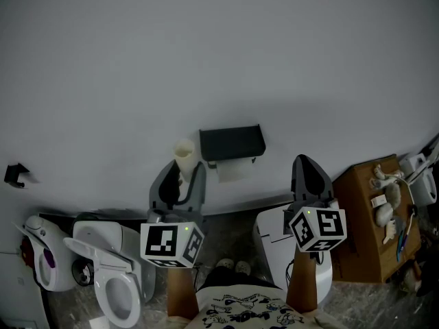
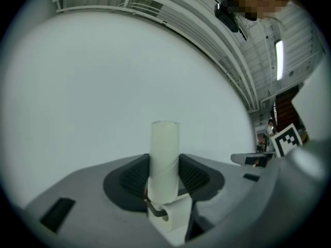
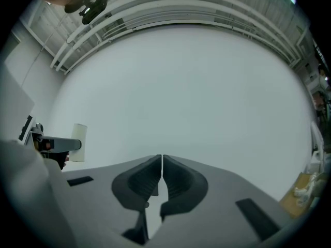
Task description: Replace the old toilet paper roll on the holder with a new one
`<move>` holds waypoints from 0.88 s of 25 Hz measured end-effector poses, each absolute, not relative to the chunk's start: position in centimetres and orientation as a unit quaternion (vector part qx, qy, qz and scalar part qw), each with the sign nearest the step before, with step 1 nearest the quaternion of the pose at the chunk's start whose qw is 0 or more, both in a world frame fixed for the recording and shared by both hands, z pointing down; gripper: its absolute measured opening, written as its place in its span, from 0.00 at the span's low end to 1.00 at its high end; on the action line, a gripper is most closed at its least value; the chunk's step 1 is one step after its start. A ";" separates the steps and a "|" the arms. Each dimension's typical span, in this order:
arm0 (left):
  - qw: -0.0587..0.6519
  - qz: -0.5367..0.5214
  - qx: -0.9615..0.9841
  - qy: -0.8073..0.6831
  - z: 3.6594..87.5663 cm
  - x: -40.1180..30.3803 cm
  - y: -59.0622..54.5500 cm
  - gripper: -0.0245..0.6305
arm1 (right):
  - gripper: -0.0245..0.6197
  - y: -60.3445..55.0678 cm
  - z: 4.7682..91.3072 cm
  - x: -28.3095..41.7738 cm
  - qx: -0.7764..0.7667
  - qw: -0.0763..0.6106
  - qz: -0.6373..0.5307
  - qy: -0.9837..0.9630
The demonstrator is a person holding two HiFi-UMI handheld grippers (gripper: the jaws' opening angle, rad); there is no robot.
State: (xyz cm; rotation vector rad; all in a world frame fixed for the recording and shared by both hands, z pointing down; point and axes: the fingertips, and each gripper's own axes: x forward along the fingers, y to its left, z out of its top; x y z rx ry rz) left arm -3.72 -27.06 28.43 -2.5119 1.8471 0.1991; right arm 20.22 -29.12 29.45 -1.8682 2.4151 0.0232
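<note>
A black toilet paper holder (image 1: 232, 144) hangs on the pale wall, and white paper (image 1: 235, 171) shows under its lid. Left of it my left gripper (image 1: 180, 171) is shut on a slim cream paper tube (image 1: 184, 156) that stands upright. In the left gripper view the tube (image 2: 164, 154) sits squeezed between the two dark pads (image 2: 135, 175) of the left gripper (image 2: 164, 172). My right gripper (image 1: 306, 164) is to the right of the holder, a little lower. Its jaws meet with nothing between them in the right gripper view (image 3: 162, 163). That view also shows the tube (image 3: 78, 142) at far left.
A white toilet (image 1: 113, 279) with its seat down stands at lower left, beside a white handheld appliance (image 1: 40, 258). A white bin (image 1: 278, 235) sits below the right gripper. A wooden cabinet (image 1: 367, 225) with small items stands at right. A black hook (image 1: 15, 175) is on the wall.
</note>
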 end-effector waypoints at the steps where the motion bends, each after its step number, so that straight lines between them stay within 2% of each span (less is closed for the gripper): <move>1: 0.009 0.063 -0.804 0.592 28.4 -3.7 -27.0 0.31 | 0.08 -29.1 29.5 20.2 -0.612 0.044 0.008 0.790; 22: 0.013 0.059 -0.808 0.586 28.2 -3.9 -27.1 0.31 | 0.08 -29.0 29.2 19.8 -0.611 0.039 0.012 0.790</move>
